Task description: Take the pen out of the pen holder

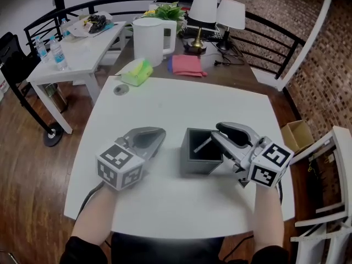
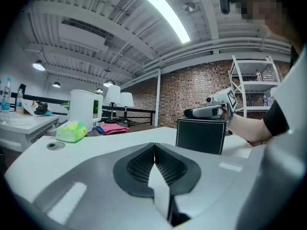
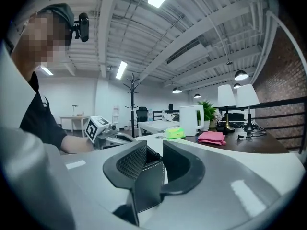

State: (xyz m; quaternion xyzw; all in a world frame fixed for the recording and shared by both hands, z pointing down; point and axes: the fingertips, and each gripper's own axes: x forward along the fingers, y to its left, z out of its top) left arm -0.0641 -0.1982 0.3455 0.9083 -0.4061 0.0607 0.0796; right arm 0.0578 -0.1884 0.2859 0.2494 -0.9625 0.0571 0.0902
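Observation:
A dark square pen holder (image 1: pixel 193 167) stands in the middle of the white table (image 1: pixel 165 202). One pale pen (image 1: pixel 202 144) leans inside it. My right gripper (image 1: pixel 215 132) comes in from the right with its jaws open, straddling the holder's near right wall. In the right gripper view that wall (image 3: pixel 148 186) stands between the pads (image 3: pixel 130 162), with a thin gap on the right side. My left gripper (image 1: pixel 158 135) rests on the table to the left of the holder, shut and empty. The left gripper view shows its tips (image 2: pixel 154 147) meeting, with the holder (image 2: pixel 200 136) ahead to the right.
A white kettle (image 1: pixel 151 40), a green-yellow pack (image 1: pixel 136 72), a pink cloth (image 1: pixel 187 65) and two lamps (image 1: pixel 204 10) sit at the far end. A round grommet (image 1: pixel 121 89) is set into the table. A white chair (image 1: pixel 330 169) stands to the right.

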